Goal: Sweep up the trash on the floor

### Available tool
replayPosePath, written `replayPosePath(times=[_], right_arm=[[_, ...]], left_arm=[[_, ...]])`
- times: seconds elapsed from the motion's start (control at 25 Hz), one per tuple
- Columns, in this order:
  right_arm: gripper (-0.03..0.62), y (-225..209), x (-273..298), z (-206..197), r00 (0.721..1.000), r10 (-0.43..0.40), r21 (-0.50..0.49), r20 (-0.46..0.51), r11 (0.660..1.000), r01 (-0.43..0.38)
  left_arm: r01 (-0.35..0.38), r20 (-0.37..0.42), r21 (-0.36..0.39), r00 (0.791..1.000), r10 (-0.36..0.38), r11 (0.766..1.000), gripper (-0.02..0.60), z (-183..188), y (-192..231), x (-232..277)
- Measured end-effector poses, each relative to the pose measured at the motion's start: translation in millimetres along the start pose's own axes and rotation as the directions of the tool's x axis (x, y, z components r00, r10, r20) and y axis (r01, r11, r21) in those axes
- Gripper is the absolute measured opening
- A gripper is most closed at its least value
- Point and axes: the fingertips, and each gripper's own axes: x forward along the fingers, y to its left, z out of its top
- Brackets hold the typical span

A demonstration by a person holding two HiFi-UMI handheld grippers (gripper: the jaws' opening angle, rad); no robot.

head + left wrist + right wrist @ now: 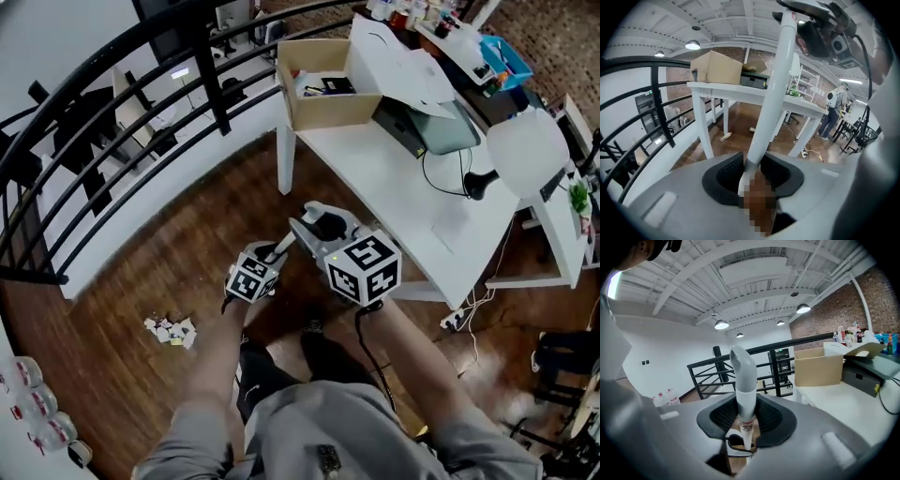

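A small pile of crumpled paper trash (171, 330) lies on the dark wooden floor, to the left of my feet. My left gripper (255, 275) is held in front of my body, and in its own view the left gripper (752, 174) is shut on a long white pole (773, 89) that rises up and to the right. Beside it, my right gripper (361, 265) is also raised. In its own view the right gripper (745, 422) is shut on a short white handle (744, 380) with a rounded grey tip. Neither tool's lower end shows.
A white table (403, 187) with an open cardboard box (319, 84) stands just ahead. A black curved railing (122, 103) runs along the left. Bottles (37, 403) stand at the lower left. A power strip and cable (459, 319) lie under the table. A person (833, 110) stands far off.
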Motion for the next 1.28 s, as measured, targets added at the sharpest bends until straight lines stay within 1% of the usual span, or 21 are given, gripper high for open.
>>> replayPosePath(times=[0.16, 0.32, 0.48, 0.72, 0.88, 1.0, 1.08, 1.16, 1.28], right_arm=[[0.101, -49.7, -18.1, -27.3, 0.999, -0.016, -0.028, -0.049, 0.999, 0.015], [0.101, -85.2, -22.2, -50.9, 0.996, 0.008, -0.071, -0.086, 0.997, -0.014], [0.103, -110.3, -25.6, -62.2, 0.995, 0.019, -0.082, -0.100, 0.996, -0.027], [0.106, -145.5, -26.8, -64.3, 0.994, 0.001, -0.105, -0.111, 0.994, -0.013], [0.114, -169.4, -25.8, -64.8, 0.990, -0.043, -0.139, -0.133, 0.990, 0.025], [0.123, -187.3, -28.1, -69.0, 0.985, -0.098, -0.150, -0.143, 0.986, 0.077], [0.156, -196.8, -32.8, -70.7, 0.983, -0.128, -0.151, -0.134, 0.983, 0.107], [0.183, -204.3, -40.4, -72.1, 0.981, -0.150, -0.126, -0.118, 0.983, 0.135], [0.187, -213.3, -54.9, -73.3, 0.979, -0.179, -0.067, -0.099, 0.983, 0.173]], left_arm=[[0.020, -0.051, 0.002, 0.999, -0.020, 1.000, 0.117, 2.5, -24.0, 52.1], [-0.015, -0.081, -0.036, 0.997, 0.012, 0.999, 0.117, 0.5, -29.8, 92.9], [-0.036, -0.080, -0.061, 0.996, 0.031, 0.998, 0.117, 3.0, -34.6, 119.1], [-0.028, -0.057, -0.096, 0.998, 0.023, 0.995, 0.117, 18.1, -40.8, 152.7], [-0.037, -0.046, -0.110, 0.998, 0.032, 0.993, 0.118, 29.1, -38.0, 173.0], [-0.029, -0.056, -0.092, 0.998, 0.024, 0.995, 0.118, 34.0, -37.1, 185.9], [-0.029, -0.055, -0.088, 0.998, 0.024, 0.996, 0.118, 37.6, -35.0, 192.7], [-0.034, -0.057, -0.098, 0.998, 0.028, 0.995, 0.118, 39.6, -31.9, 196.9], [-0.028, -0.070, -0.099, 0.997, 0.021, 0.995, 0.118, 42.0, -31.9, 202.4]])
